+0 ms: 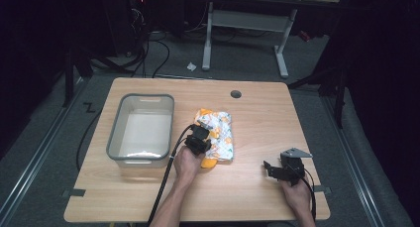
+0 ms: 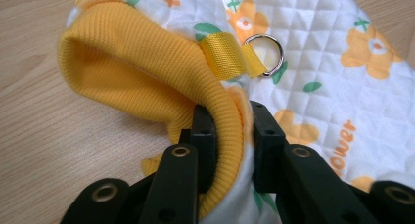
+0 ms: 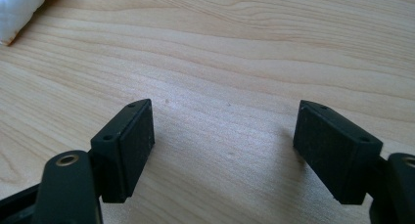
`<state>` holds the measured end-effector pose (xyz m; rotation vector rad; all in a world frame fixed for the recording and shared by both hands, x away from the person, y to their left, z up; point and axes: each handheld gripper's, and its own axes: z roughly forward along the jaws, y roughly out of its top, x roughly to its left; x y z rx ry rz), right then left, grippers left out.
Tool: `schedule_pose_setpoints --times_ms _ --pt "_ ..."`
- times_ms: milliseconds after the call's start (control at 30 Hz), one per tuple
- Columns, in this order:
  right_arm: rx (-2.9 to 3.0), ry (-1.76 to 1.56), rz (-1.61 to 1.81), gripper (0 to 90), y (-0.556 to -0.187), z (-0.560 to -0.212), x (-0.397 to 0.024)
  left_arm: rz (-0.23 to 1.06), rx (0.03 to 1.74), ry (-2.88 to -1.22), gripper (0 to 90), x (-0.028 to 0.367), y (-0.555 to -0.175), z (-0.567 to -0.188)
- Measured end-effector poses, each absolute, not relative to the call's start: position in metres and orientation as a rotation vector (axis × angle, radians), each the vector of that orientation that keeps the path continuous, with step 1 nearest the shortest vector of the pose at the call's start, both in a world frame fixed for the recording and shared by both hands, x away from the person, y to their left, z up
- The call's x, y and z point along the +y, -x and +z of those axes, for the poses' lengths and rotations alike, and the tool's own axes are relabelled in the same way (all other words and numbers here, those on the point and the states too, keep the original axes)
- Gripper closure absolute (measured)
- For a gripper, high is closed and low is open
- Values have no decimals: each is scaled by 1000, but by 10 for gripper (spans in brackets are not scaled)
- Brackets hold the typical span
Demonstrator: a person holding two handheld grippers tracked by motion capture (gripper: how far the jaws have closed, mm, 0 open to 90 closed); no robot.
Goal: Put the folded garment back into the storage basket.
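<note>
A small quilted white garment (image 1: 221,134) with orange flowers and yellow ribbed edging lies in the middle of the wooden table (image 1: 257,118). My left gripper (image 1: 199,137) is at its near left corner. In the left gripper view the jaws of my left gripper (image 2: 227,114) are shut on the yellow ribbed hem (image 2: 147,72), which is lifted into a fold. A metal ring (image 2: 266,55) on a yellow webbing loop (image 2: 224,54) lies just beyond. My right gripper (image 1: 274,168) rests at the near right, open (image 3: 225,131), with only bare wood between its pads (image 3: 129,145).
A grey plastic bin (image 1: 141,130), with nothing in it, stands left of the garment, close to my left hand. A round cable hole (image 1: 236,94) sits near the table's far edge. A corner of the white garment (image 3: 19,9) shows far off in the right gripper view.
</note>
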<state>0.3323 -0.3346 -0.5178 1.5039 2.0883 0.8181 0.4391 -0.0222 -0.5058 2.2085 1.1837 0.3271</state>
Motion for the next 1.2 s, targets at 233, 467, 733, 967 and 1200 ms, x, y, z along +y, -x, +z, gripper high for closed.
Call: schedule_pose_setpoints --times_ms 233,467,733,967,1200 --pt "2088 -1504 818 232 -332 -518 -335 254 1167 -2129 801 -15 -437 -493" --pt "2088 -1504 818 232 -332 -518 -335 249 1118 -2076 800 -6 -428 -474" --pt "2089 -1504 818 232 -332 -518 -335 254 1068 -2027 801 -2 -418 -458" --pt "2088 -1504 818 232 -332 -518 -335 239 1044 -2009 801 0 -414 -452" --pt "2088 -1504 818 232 -332 -518 -335 227 1030 -1977 801 8 -411 -442"
